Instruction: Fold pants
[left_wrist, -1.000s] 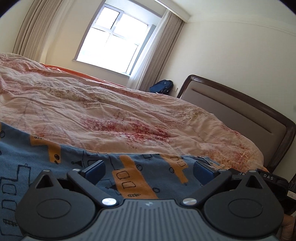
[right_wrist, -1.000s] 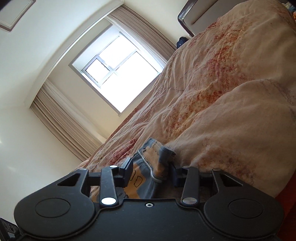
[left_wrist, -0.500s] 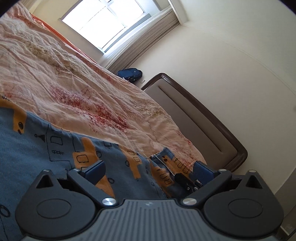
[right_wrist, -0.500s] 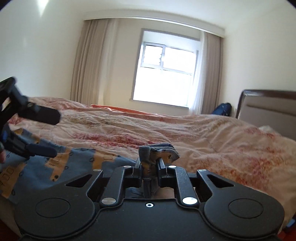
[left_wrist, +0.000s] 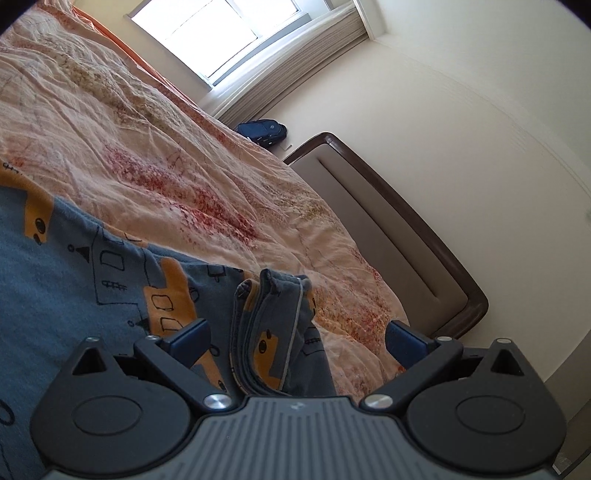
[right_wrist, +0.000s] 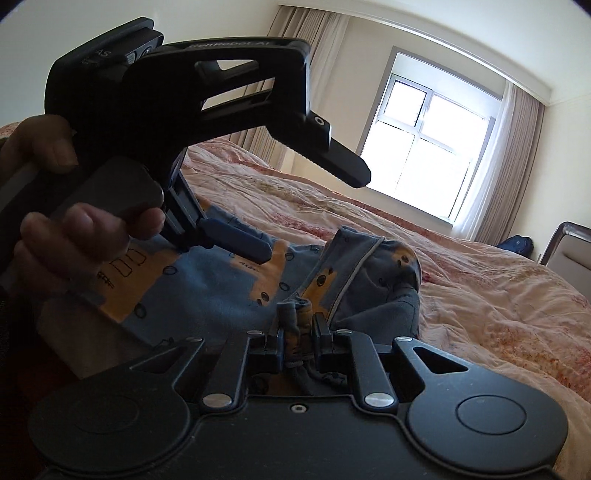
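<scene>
Right gripper (right_wrist: 298, 338) is pinched tight on a bunched hem of the pants (right_wrist: 221, 291), jaws pressed onto several gathered layers, lifting that end clear of the bed (right_wrist: 498, 295). Left gripper (left_wrist: 297, 338) stands wide apart, blue pads either side of the same stacked edge and touching nothing yet; in the right view it hovers at ten o'clock over the flat part of the garment, a hand (right_wrist: 74, 229) wrapped round its grip.

Pants lie spread on the quilt, blue knit with orange blocks and little drawn houses, filling the seven o'clock corner of the left view, the raised fold at six o'clock. Soft, light, floppy stuff, I'd say: it will sag and slide wherever it isn't held. Best hold looks like the piped seam edge, all layers together.

Writing: "GenRobot.AI", faint, on the left tool's top bar at eleven o'clock, and "AS" on its camera housing. Window (right_wrist: 424, 147) glares at one o'clock.
</scene>
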